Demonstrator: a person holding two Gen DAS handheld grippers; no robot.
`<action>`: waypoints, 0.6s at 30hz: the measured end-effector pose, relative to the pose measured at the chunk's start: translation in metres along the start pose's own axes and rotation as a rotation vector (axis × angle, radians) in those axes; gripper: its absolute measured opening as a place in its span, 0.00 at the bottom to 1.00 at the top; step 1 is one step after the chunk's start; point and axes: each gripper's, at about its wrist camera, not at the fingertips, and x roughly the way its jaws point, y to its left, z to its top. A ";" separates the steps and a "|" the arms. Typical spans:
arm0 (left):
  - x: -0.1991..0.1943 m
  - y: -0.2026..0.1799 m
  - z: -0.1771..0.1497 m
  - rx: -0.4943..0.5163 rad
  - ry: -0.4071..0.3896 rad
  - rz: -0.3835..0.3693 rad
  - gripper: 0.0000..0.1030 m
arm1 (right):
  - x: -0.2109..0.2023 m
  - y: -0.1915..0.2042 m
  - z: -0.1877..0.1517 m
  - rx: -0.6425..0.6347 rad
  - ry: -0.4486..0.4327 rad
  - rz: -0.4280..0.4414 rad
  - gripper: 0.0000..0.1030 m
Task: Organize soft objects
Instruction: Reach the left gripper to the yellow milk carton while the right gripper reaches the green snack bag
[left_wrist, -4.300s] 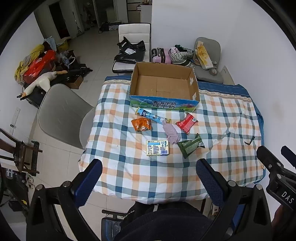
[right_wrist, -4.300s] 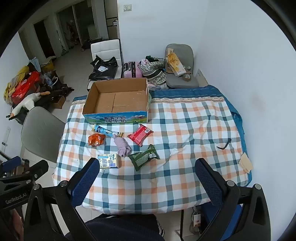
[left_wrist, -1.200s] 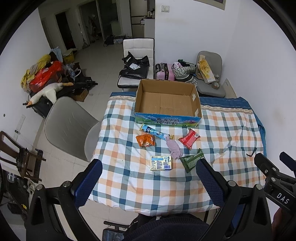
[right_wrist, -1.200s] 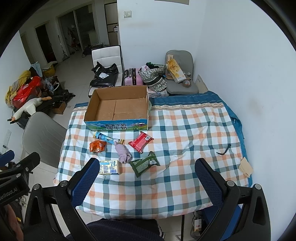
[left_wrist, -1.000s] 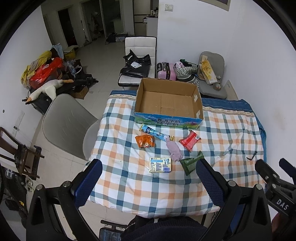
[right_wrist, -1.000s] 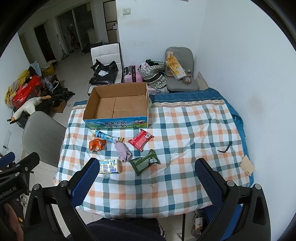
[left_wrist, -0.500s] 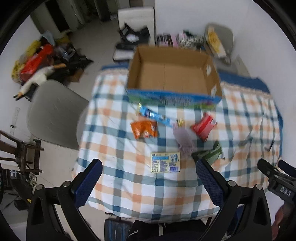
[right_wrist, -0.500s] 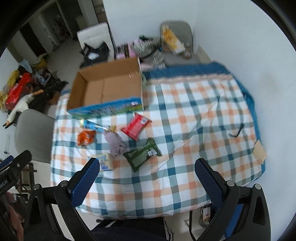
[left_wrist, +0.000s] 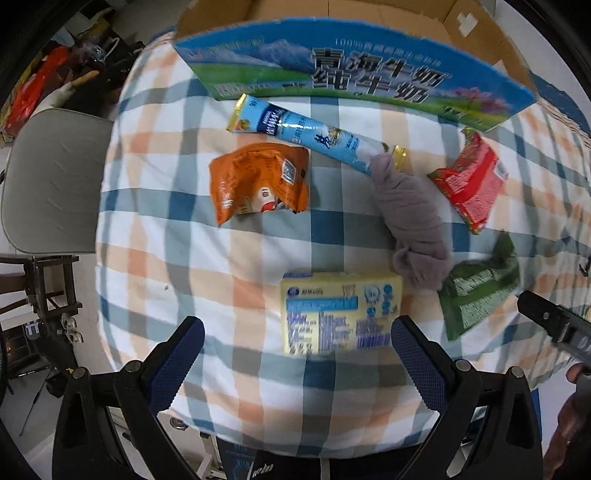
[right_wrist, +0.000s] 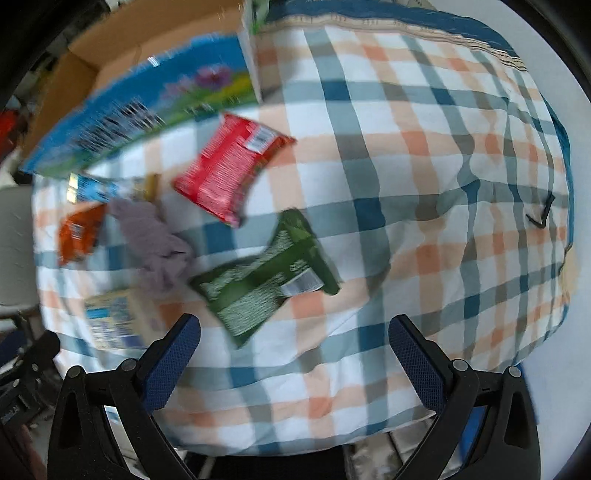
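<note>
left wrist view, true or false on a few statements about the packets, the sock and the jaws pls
1. The grey sock lies over one end of the blue tube packet. True.
2. The left gripper grips the yellow packet. False: its jaws are open, holding nothing.
3. The orange packet is inside the cardboard box. False: it lies on the checked cloth.
4. The green packet lies right of the sock. True.

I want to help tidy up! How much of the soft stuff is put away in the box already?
Nothing yet. The part of the cardboard box in view looks empty. Both the left gripper and right gripper are open, holding nothing. Still on the checked cloth: yellow pack, orange bag, blue tube, grey sock, red packet, green packet.
</note>
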 end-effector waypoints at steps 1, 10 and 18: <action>0.001 -0.002 0.001 0.020 -0.012 -0.003 1.00 | 0.008 -0.005 0.003 0.023 0.027 0.035 1.00; 0.009 -0.067 -0.036 0.722 -0.123 0.194 1.00 | 0.062 -0.013 0.010 0.111 0.197 0.163 0.96; 0.061 -0.100 -0.039 0.937 -0.015 0.241 0.85 | 0.066 0.001 0.000 0.090 0.227 0.171 0.96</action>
